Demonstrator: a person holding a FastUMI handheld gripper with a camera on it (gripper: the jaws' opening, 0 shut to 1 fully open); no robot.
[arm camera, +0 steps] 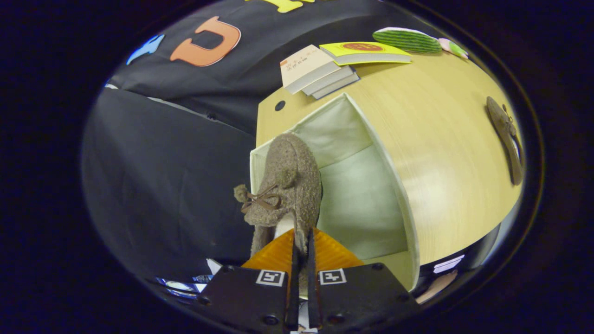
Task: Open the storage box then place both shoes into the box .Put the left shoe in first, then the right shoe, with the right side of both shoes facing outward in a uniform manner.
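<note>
In the gripper view, we see the gripper (301, 248) with its jaws clenched on the heel end of a fuzzy brown shoe (283, 185), which hangs just ahead of the fingers, over the near left corner of the open storage box (366, 153). The box stands on the bench (445, 153) and appears empty. The second shoe (506, 139) lies on the bench, well apart from the box. We judge the first placement to be in hand. The next move calls for lowering the held shoe inside the box wall, checking its side orientation, then releasing.
</note>
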